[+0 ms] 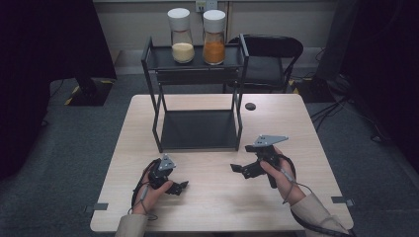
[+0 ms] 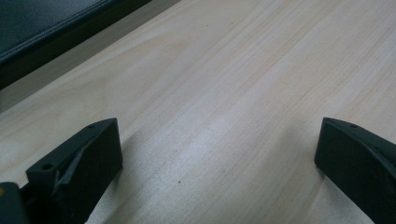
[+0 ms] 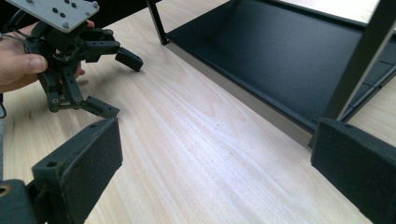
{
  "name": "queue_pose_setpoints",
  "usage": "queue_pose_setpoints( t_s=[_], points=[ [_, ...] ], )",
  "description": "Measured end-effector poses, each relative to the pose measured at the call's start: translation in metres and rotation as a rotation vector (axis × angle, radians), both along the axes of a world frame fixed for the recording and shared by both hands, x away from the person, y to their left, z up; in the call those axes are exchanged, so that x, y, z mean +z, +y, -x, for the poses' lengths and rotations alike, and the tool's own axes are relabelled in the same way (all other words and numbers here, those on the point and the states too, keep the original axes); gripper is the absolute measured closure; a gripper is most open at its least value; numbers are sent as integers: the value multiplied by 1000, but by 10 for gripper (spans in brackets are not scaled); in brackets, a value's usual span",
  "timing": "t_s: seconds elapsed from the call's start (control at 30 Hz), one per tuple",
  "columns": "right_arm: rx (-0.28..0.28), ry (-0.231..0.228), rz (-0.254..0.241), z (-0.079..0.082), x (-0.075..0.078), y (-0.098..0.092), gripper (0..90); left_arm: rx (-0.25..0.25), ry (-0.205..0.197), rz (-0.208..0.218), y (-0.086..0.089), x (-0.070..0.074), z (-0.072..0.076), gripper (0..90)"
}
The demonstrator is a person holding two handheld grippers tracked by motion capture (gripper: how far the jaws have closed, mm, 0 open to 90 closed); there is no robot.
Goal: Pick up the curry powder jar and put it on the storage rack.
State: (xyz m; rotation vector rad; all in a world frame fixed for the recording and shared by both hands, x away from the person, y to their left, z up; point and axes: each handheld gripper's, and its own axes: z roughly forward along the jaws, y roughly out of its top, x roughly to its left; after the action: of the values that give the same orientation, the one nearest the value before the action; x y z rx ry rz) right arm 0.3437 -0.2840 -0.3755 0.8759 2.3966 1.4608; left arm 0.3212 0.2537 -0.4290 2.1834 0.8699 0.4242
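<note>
Pale wood runs under both of my grippers: the table (image 1: 217,197) is bare between them and nothing sits in either claw. My left gripper (image 1: 179,187) rests low on the near left part of the tabletop, its jaws spread wide and released; in the left gripper view I see just wood grain between the two black jaws, and the dark edge of the rack at the upper left. My right gripper (image 1: 242,169) is held a little above the near right part of the table, jaws also wide apart and gripping nothing, pointed toward the left one. In the right gripper view, the left gripper (image 3: 112,84) shows farther off with a hand (image 3: 18,65) around it, and the rack's bottom shelf (image 3: 280,60) lies just ahead to the right.

The black metal rack (image 1: 197,131) stands on the far half of the table, well apart from both grippers. On its top shelf stand two jars with white lids, upright and side by side: the jar of pale grains (image 1: 182,49) on the left, the jar of orange powder (image 1: 214,49) on the right.
</note>
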Motion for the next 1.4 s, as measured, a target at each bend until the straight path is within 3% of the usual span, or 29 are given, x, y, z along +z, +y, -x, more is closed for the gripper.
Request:
queue_pose_setpoints(
  t_s=[0.4,1.03,1.4],
  points=[
    [-26,8,2,7,-12,-17,11,0,0,0,0,0,0,2],
    [-67,-5,0,20,-15,-48,11,0,0,0,0,0,0,2],
    [-99,6,-3,28,-26,-67,12,0,0,0,0,0,0,2]
  ],
)
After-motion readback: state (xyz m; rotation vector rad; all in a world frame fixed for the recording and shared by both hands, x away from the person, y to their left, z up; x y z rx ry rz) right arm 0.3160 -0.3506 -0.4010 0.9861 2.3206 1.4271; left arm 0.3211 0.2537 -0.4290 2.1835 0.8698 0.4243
